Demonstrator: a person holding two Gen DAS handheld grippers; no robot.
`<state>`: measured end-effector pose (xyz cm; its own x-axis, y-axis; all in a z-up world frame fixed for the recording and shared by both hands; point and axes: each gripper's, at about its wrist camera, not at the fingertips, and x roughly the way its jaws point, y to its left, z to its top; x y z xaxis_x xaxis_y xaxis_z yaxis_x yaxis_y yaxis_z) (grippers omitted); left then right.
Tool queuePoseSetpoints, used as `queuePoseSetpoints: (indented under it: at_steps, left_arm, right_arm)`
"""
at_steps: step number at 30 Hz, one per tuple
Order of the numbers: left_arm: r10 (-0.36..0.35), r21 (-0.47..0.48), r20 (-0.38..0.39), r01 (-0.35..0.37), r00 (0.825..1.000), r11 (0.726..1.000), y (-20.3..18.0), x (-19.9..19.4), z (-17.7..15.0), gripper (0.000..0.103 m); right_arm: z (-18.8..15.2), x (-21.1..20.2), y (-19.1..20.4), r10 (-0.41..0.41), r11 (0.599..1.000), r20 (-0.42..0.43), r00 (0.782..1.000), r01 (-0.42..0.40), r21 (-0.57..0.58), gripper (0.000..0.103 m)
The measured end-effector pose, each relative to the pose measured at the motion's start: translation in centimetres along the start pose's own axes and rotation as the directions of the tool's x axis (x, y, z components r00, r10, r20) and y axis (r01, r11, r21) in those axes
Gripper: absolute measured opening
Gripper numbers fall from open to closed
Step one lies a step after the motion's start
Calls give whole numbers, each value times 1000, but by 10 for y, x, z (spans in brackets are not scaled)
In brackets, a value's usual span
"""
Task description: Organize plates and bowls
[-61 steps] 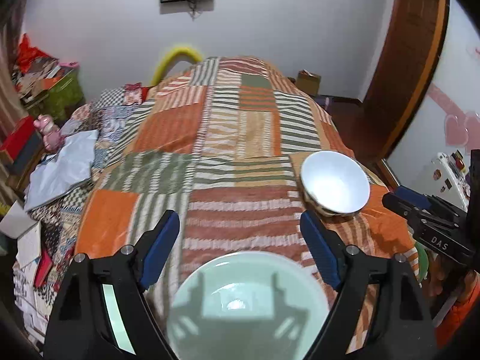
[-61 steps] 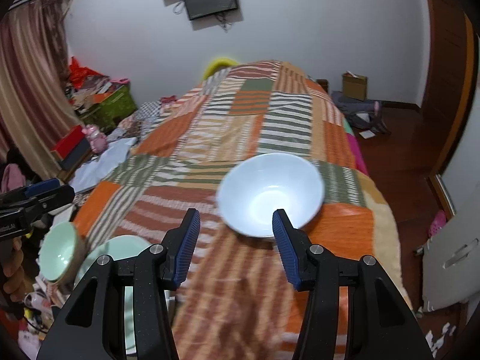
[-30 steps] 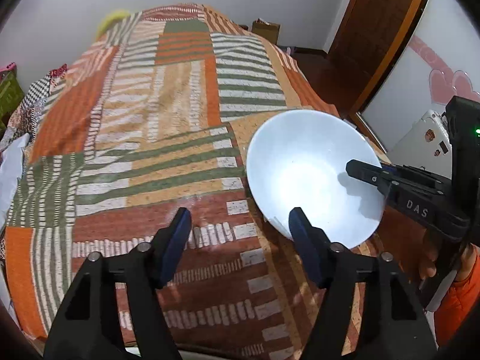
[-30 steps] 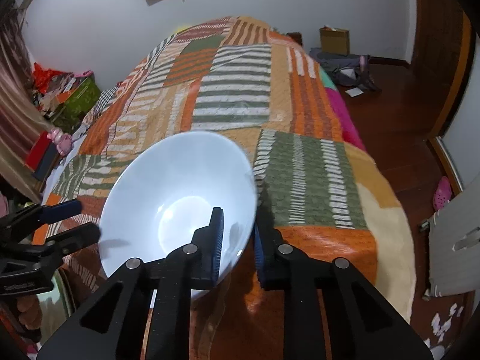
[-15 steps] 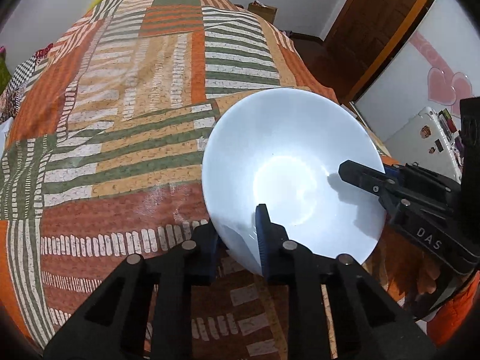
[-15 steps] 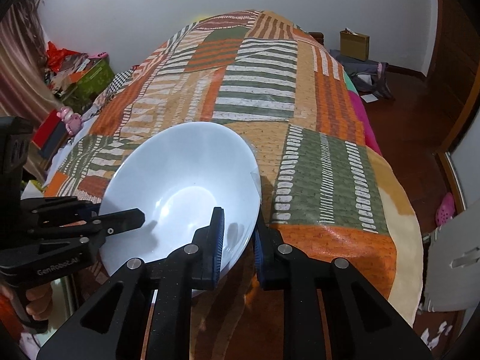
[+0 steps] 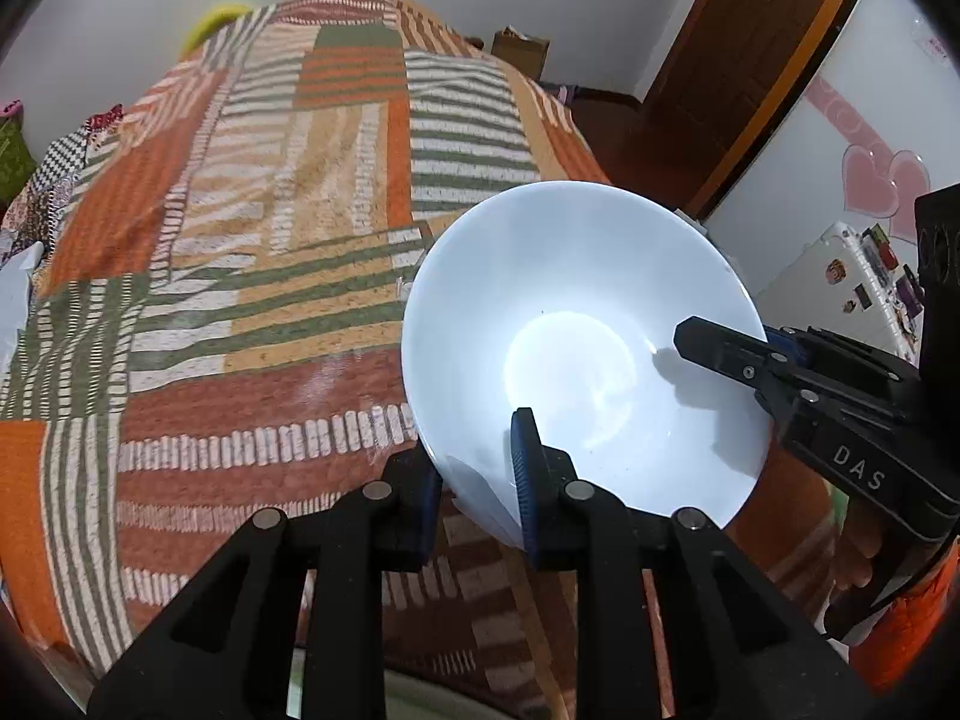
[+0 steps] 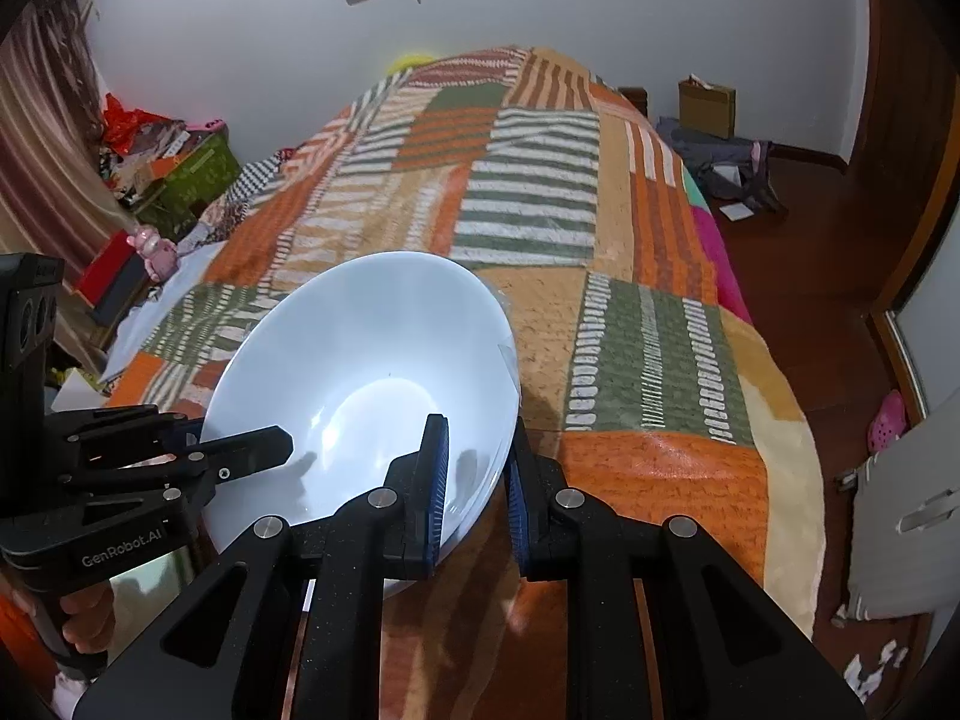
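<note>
A white bowl (image 7: 576, 348) hangs tilted above the patchwork bedspread (image 7: 270, 240), gripped from two sides. My left gripper (image 7: 474, 480) is shut on its near rim, one blue pad inside and one outside. From the right, my right gripper (image 7: 738, 342) clamps the opposite rim. In the right wrist view the same bowl (image 8: 360, 390) fills the centre, with my right gripper (image 8: 474, 474) shut on its near-right rim. There my left gripper (image 8: 204, 438) bites the left rim, held by a hand.
A pale green dish (image 8: 150, 594) lies low at the left, just under the bowl. Clutter, boxes and a pink toy (image 8: 156, 252) line the bed's left side. A wooden door (image 7: 750, 60), bare floor and a bag (image 8: 732, 168) lie to the right.
My left gripper, open beside the bowl a second ago, has closed on its rim. The bowl, held by the right gripper throughout, now looks slightly higher and nearer in both views.
</note>
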<state>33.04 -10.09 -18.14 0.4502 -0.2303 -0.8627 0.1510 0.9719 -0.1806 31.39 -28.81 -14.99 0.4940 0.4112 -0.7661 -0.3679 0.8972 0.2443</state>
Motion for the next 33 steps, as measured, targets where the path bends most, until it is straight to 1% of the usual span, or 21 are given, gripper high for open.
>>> queuePoseSetpoints:
  at_steps: [9,16,25,33]
  left_arm:
    - [12,-15,75,-11,997,1000,-1,-51,-12,21]
    - [24,-37,115,-19,993,999,6,-85,-28,21]
    - [42,-86,163,-29,986,996,27,-125,-54,21]
    - [67,-141,200,-39,977,989,54,-156,-82,21]
  right_arm:
    - [2,-28,23,19,1000,60,998,-18,-13,16]
    - [-1,-40,48,32,999,87,996,-29,-43,16]
    - [-10,-45,80,62,996,100,993,-56,-62,16]
    - [-19,-47,115,106,992,103,989,-98,-80,16]
